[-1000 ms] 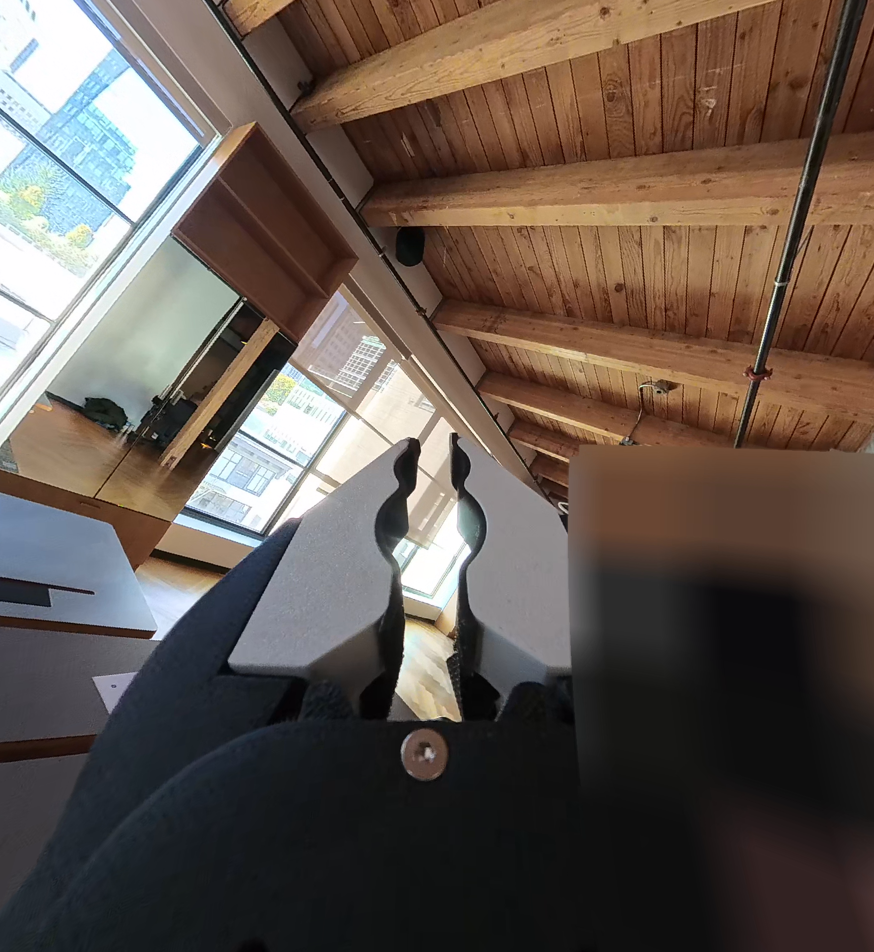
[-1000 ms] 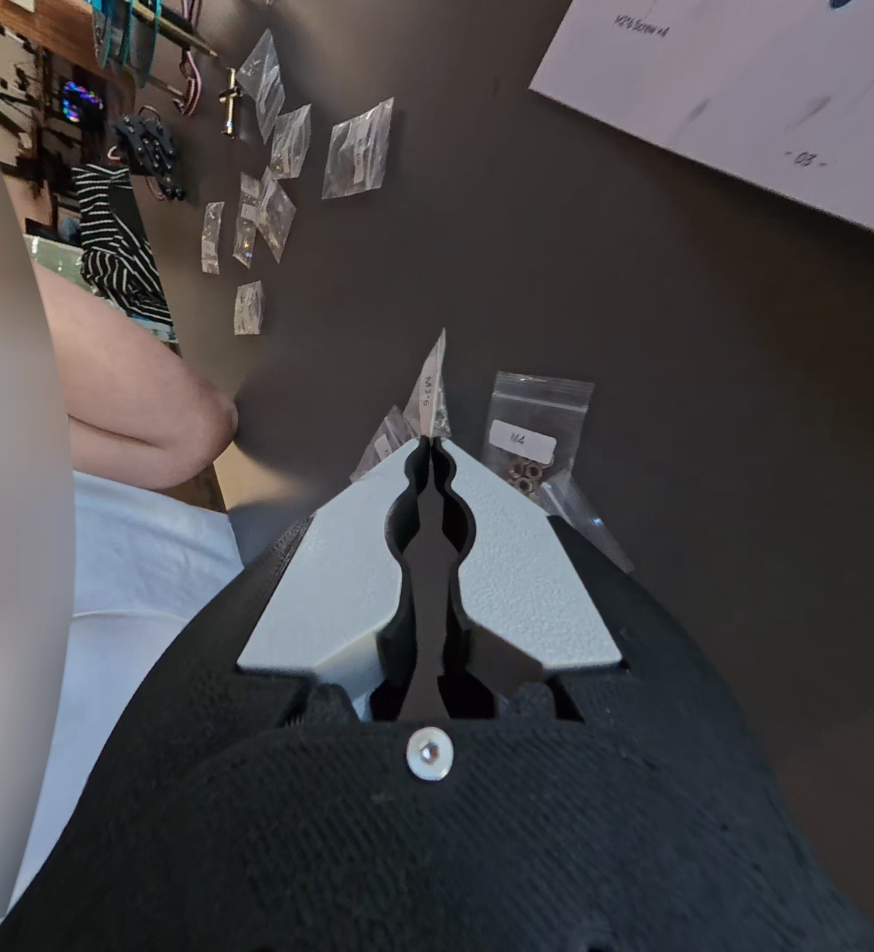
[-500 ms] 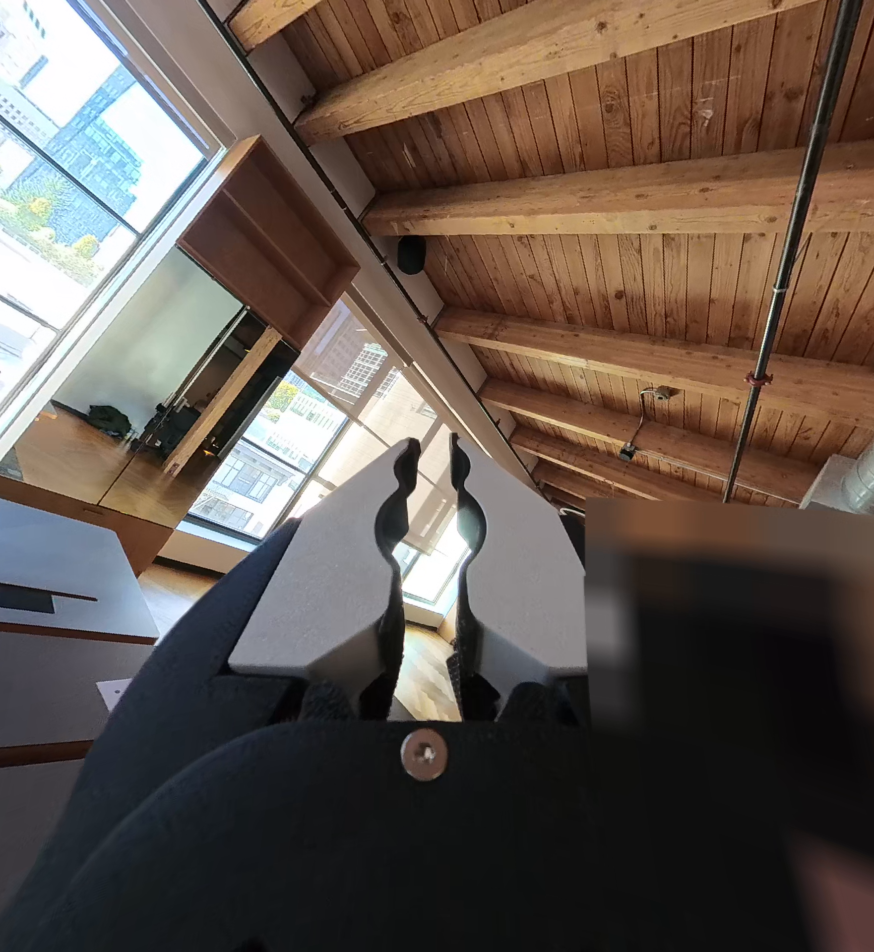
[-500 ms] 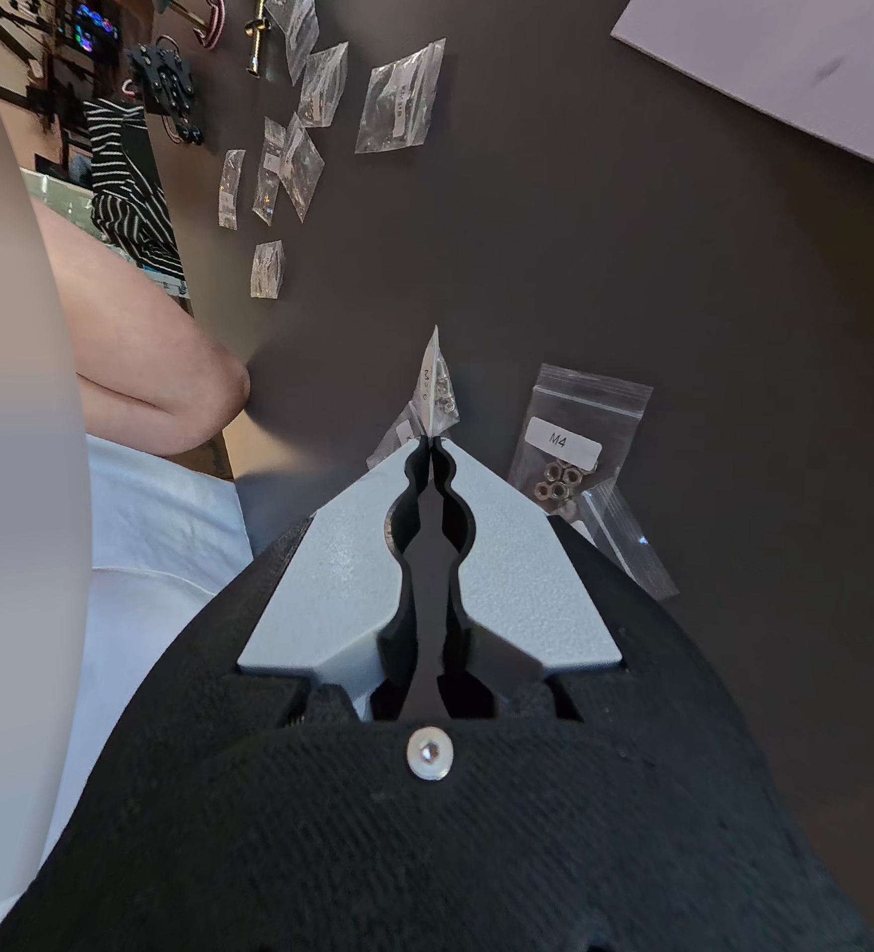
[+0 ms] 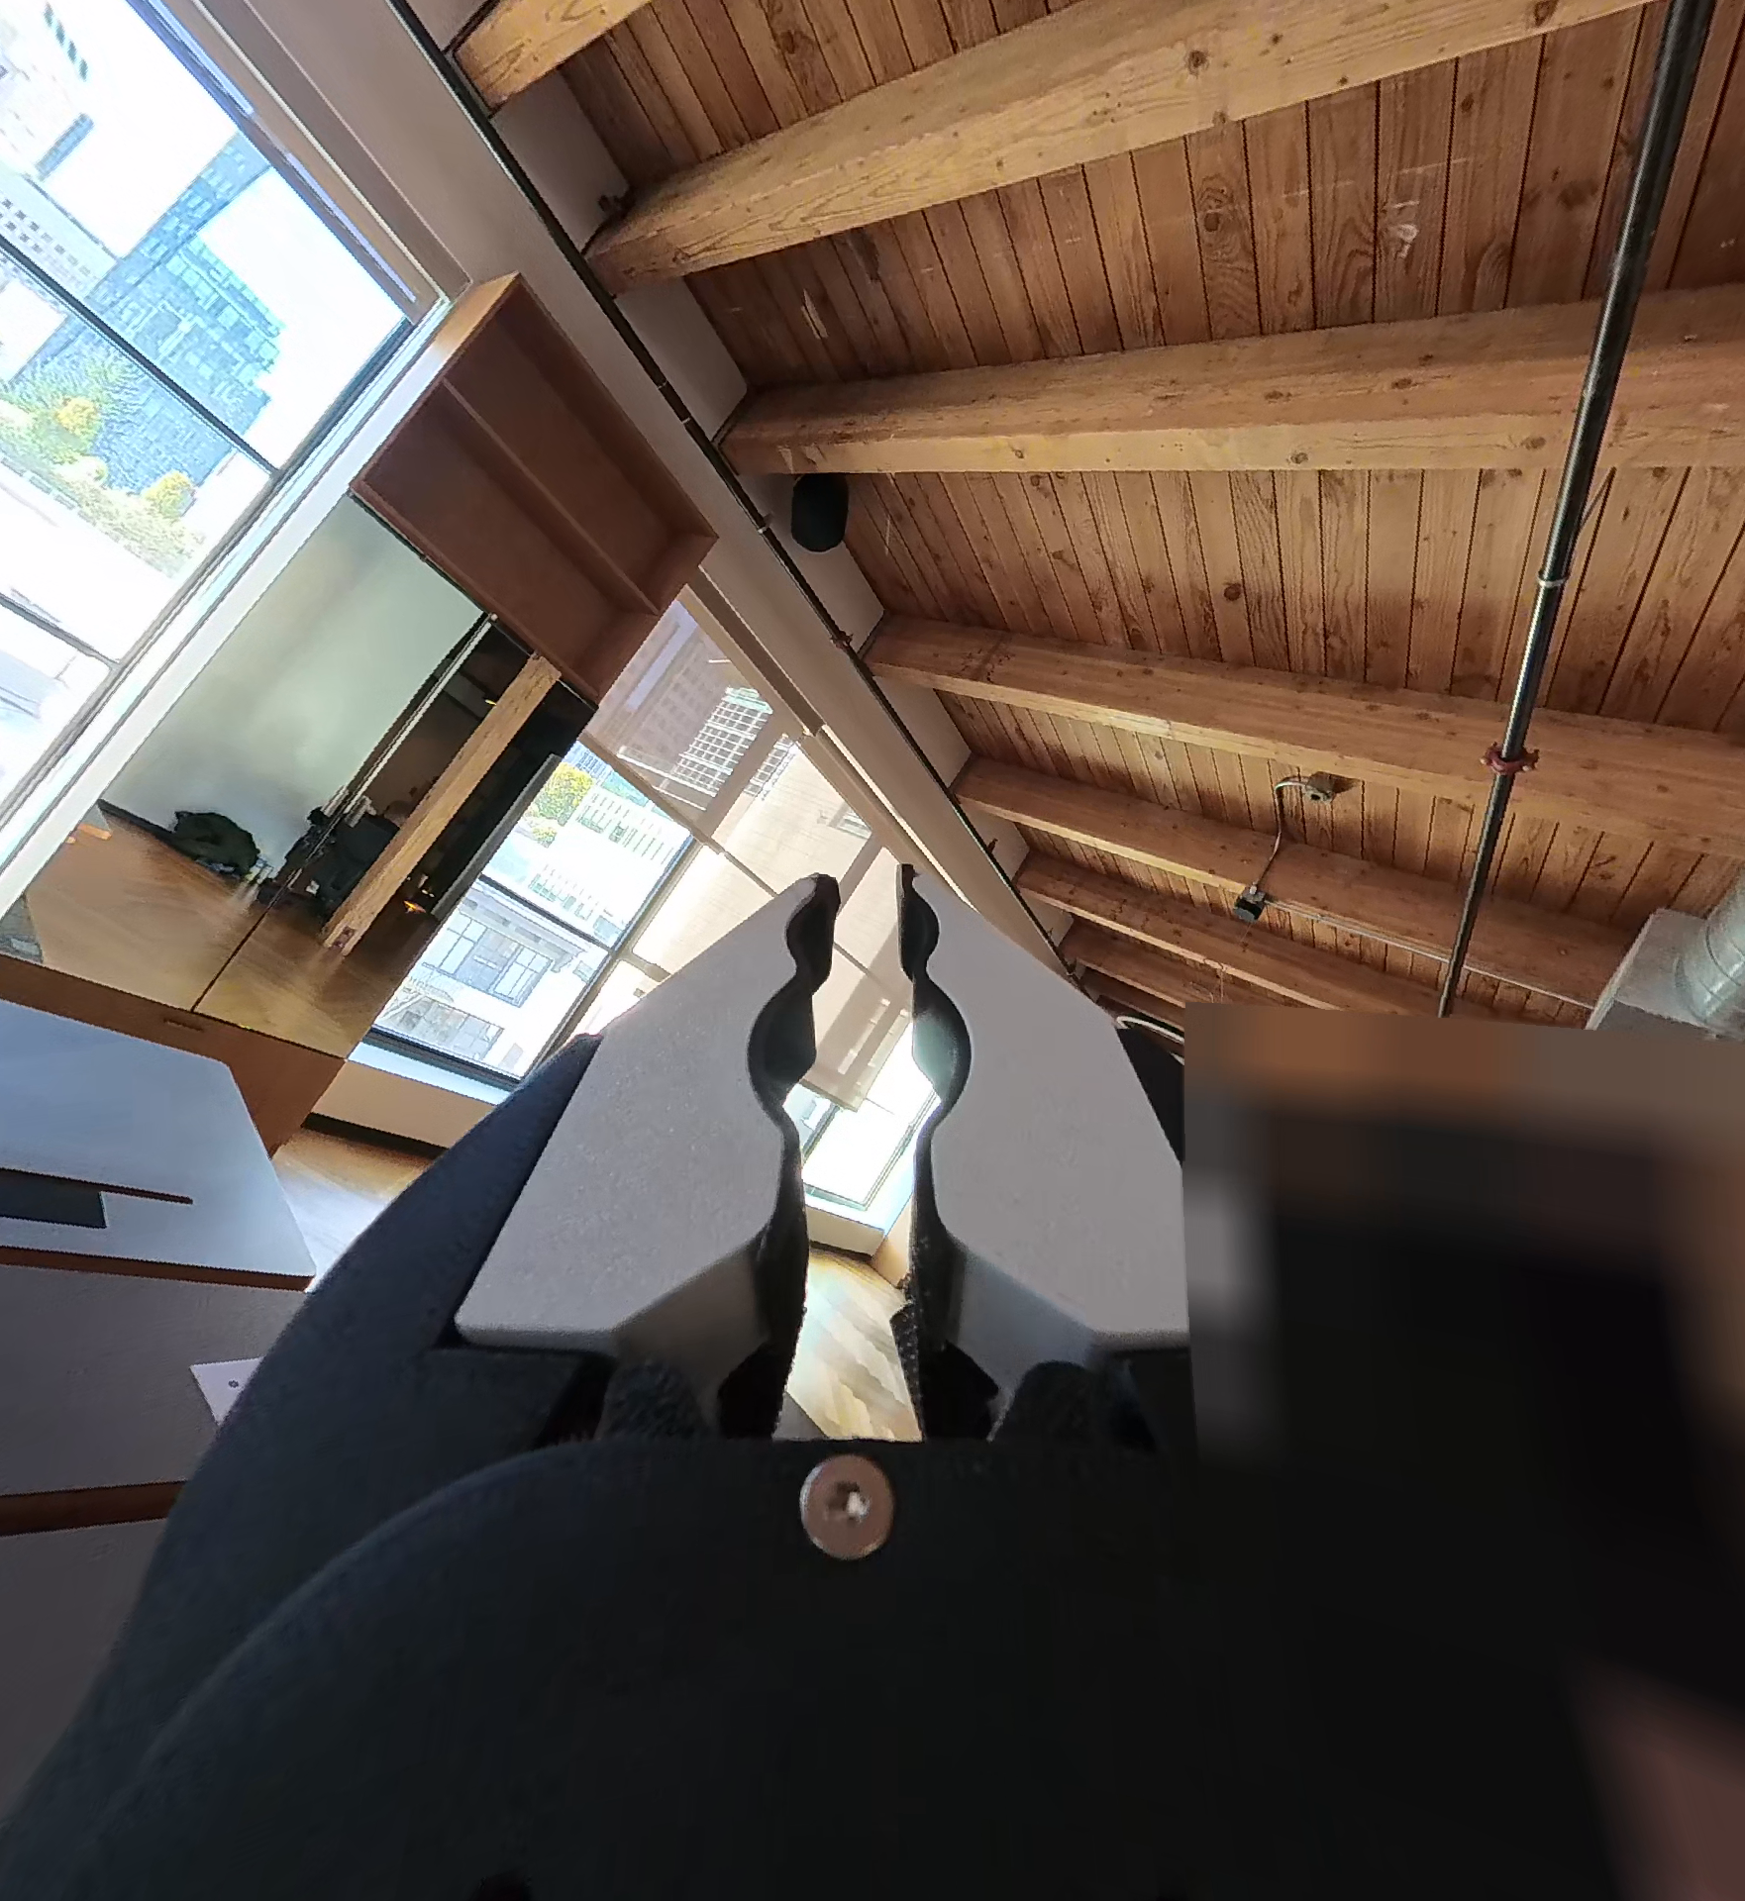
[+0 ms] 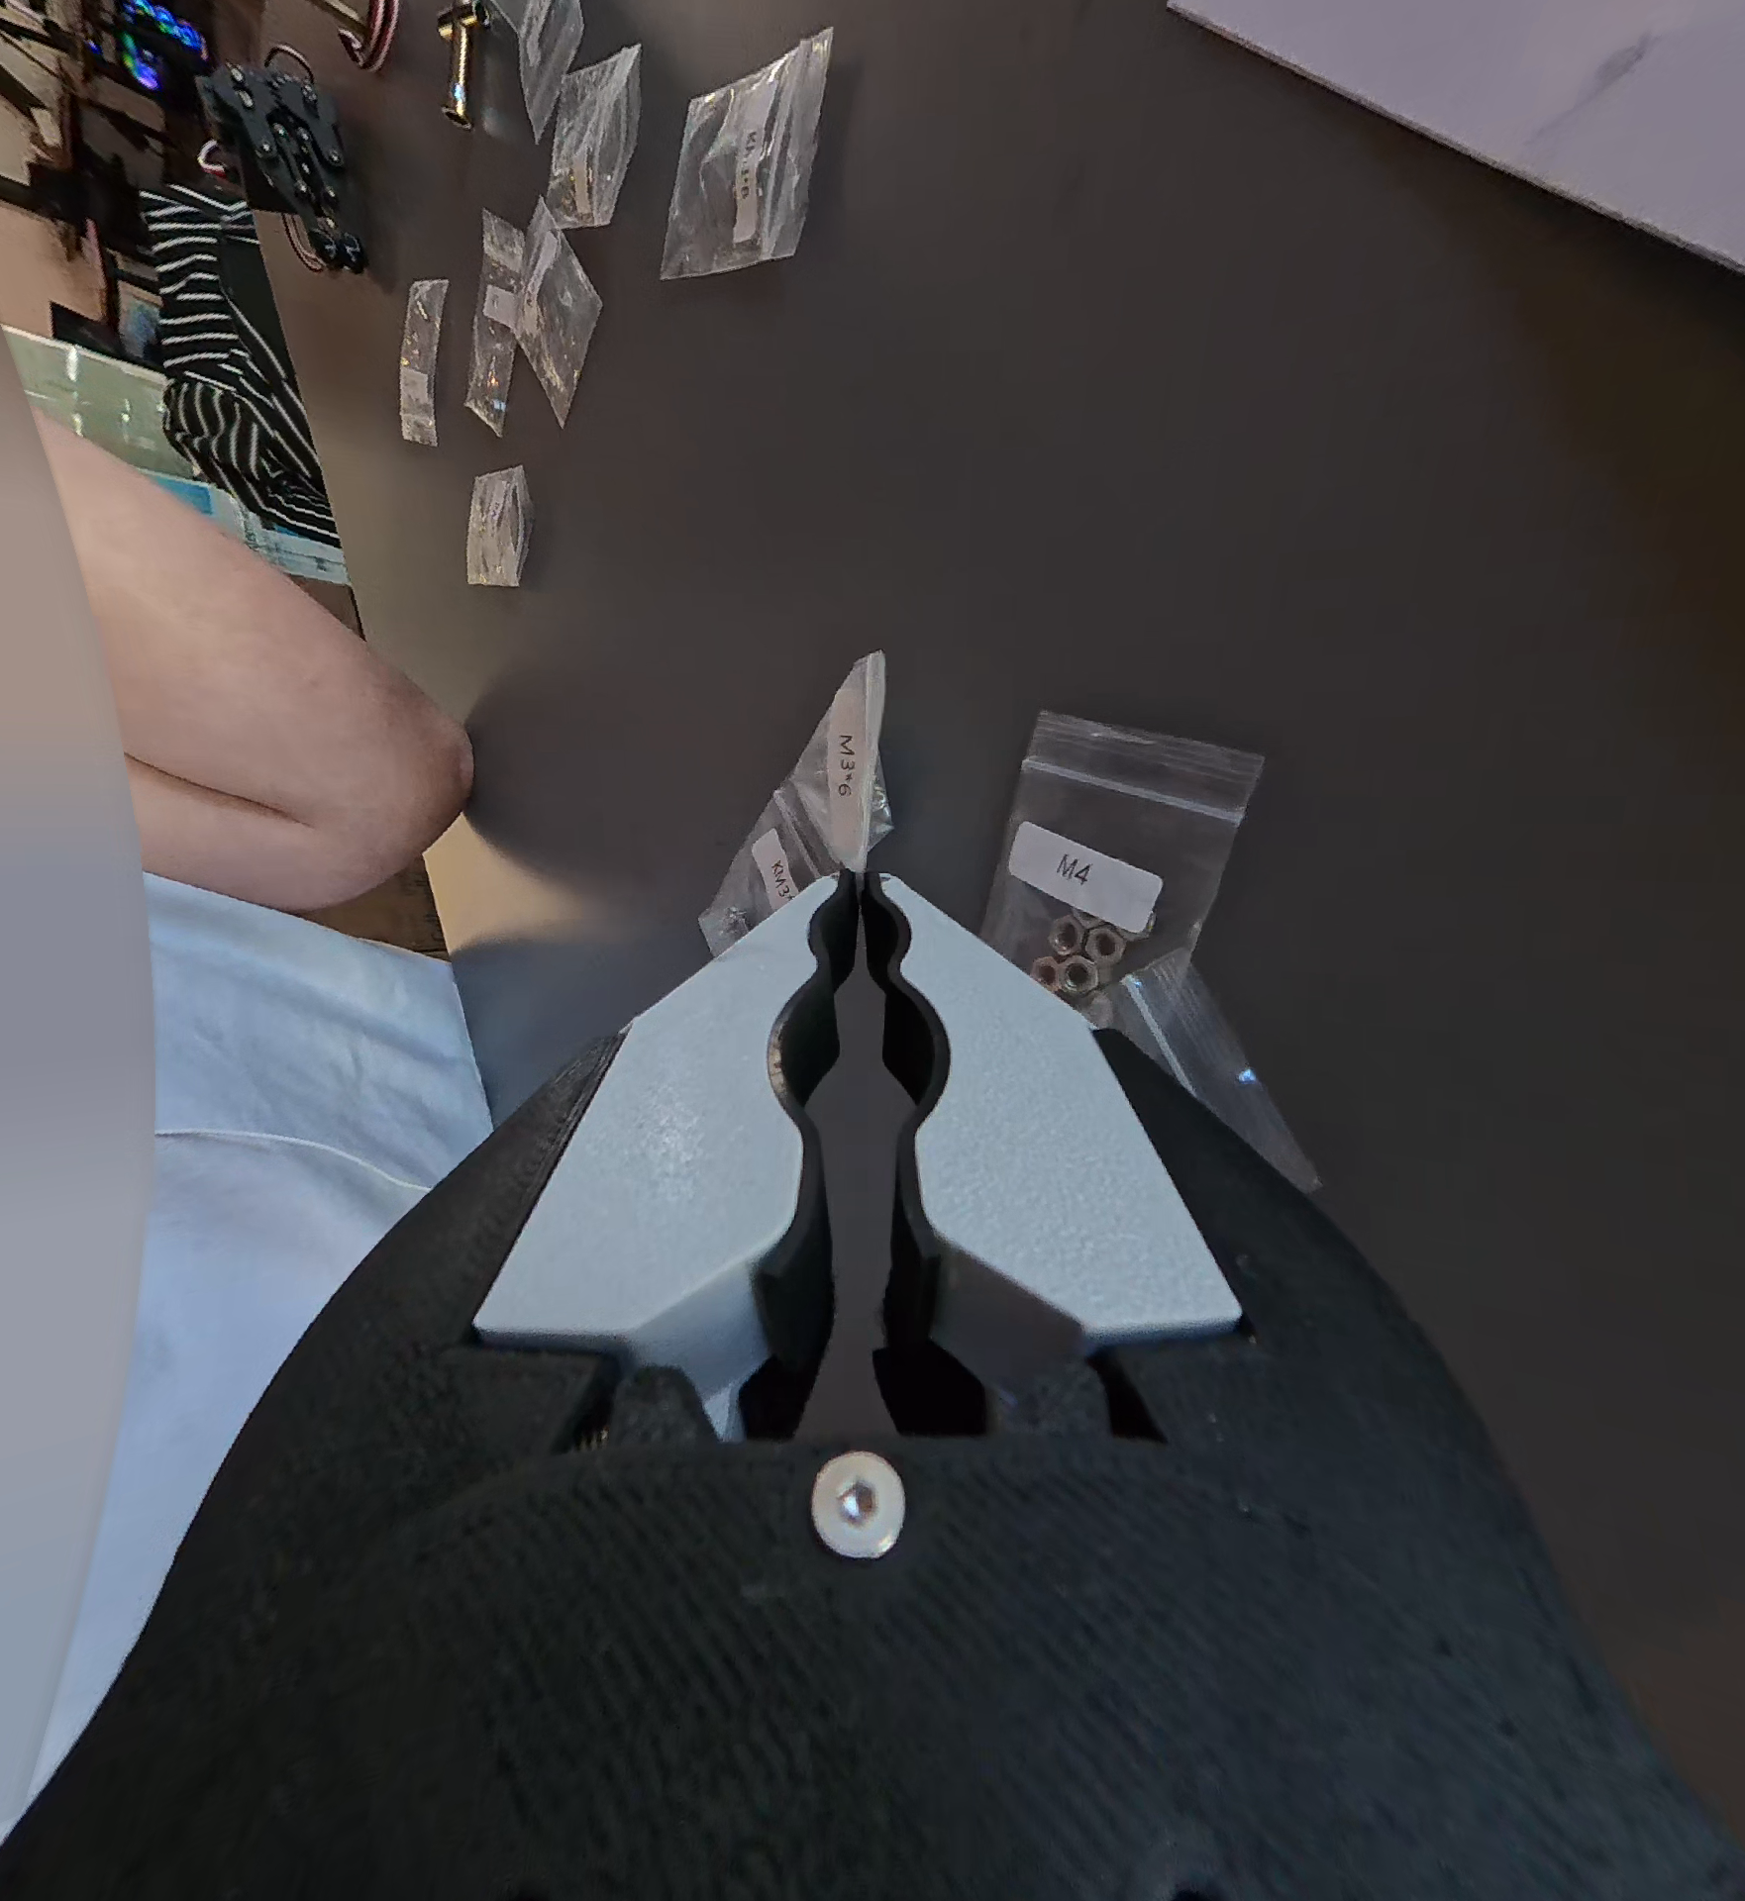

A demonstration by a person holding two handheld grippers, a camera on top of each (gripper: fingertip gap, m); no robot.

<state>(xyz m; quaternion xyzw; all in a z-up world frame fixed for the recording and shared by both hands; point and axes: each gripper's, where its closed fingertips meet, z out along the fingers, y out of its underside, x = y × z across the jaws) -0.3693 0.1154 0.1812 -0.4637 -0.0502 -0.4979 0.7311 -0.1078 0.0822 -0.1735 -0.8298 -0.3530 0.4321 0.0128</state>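
Observation:
My right gripper (image 6: 861, 876) is shut on the corner of a small clear plastic bag (image 6: 856, 766) with a white label, holding it edge-on above the dark table (image 6: 1259, 494). A second small clear bag (image 6: 760, 885) lies just behind it to the left. A clear bag of metal nuts (image 6: 1105, 885) lies on the table just to the right of the fingertips, with another clear bag (image 6: 1208, 1070) partly under it. My left gripper (image 5: 866, 893) points up at the wooden ceiling, jaws a little apart with nothing between them.
Several small clear bags (image 6: 745, 175) lie scattered at the far left of the table, near a black bracket (image 6: 287, 144). A white sheet (image 6: 1568, 113) lies at the top right. A person's arm (image 6: 261, 741) rests at the table's left edge. In the left wrist view, grey desks (image 5: 76, 1162) stand at the left. The tips of one gripper are about 45 cm away from the tips of the other.
The right gripper has drawn back toward the table's near side with the bag still pinched; the nut bag now sits closer to the fingertips. The left gripper has tilted slightly.

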